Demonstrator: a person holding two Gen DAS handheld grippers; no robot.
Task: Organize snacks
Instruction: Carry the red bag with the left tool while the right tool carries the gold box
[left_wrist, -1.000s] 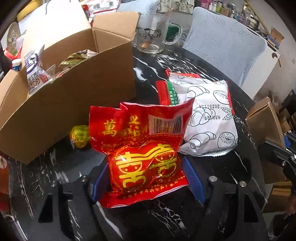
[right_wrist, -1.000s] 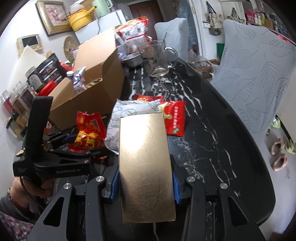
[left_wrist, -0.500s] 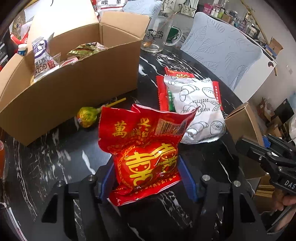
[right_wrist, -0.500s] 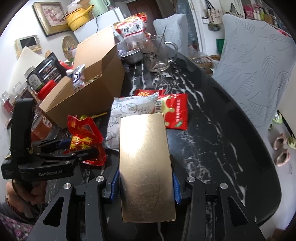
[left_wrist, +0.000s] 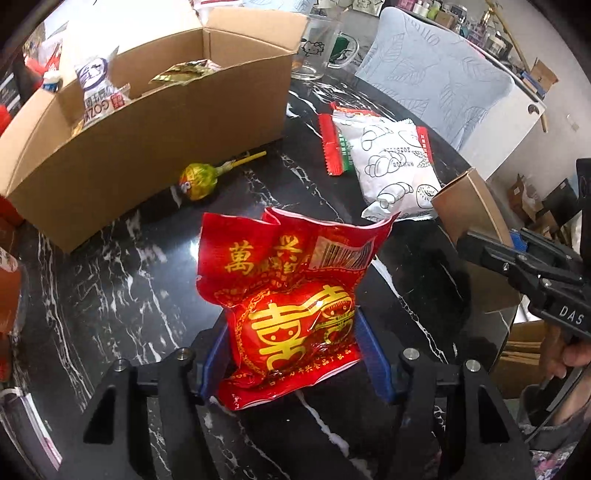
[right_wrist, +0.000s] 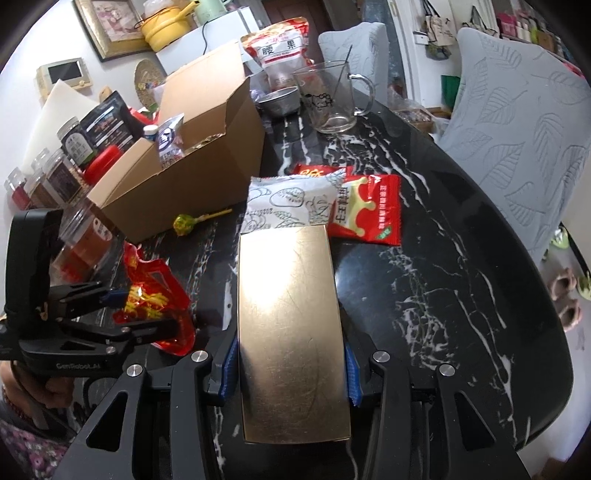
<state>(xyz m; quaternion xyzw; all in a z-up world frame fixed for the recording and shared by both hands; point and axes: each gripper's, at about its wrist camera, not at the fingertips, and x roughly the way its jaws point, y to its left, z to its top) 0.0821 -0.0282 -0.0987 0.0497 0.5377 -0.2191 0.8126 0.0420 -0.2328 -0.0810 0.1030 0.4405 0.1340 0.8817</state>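
Left gripper (left_wrist: 293, 354) is clamped on a crinkly red foil snack packet with gold characters (left_wrist: 291, 295), blue pads pinching its lower sides, packet lifted clear of the black marble-veined tabletop (left_wrist: 110, 280); its jaws have just been closing, with the packet between them; right gripper (right_wrist: 291, 373) is closed on a flat gold rectangular box (right_wrist: 291, 332), held just above the table edge; open brown cardboard box (left_wrist: 155, 122) sits beyond and to the left in the left wrist view, already holding a few packets, likely the drop target; for this carry, keep the squeeze steady since foil is slippery and the bag is soft, lift high enough to clear the carton's near wall, release only once over the open cavity; watch the green-wrapped lollipop with a yellow stick (left_wrist: 201, 176) lying just beside the carton; white bread-print pouch (left_wrist: 393, 164) and red sachet with a serrated edge (left_wrist: 332, 146) lie on the table near each other, not yet sorted; right side should stay out of the left's path.
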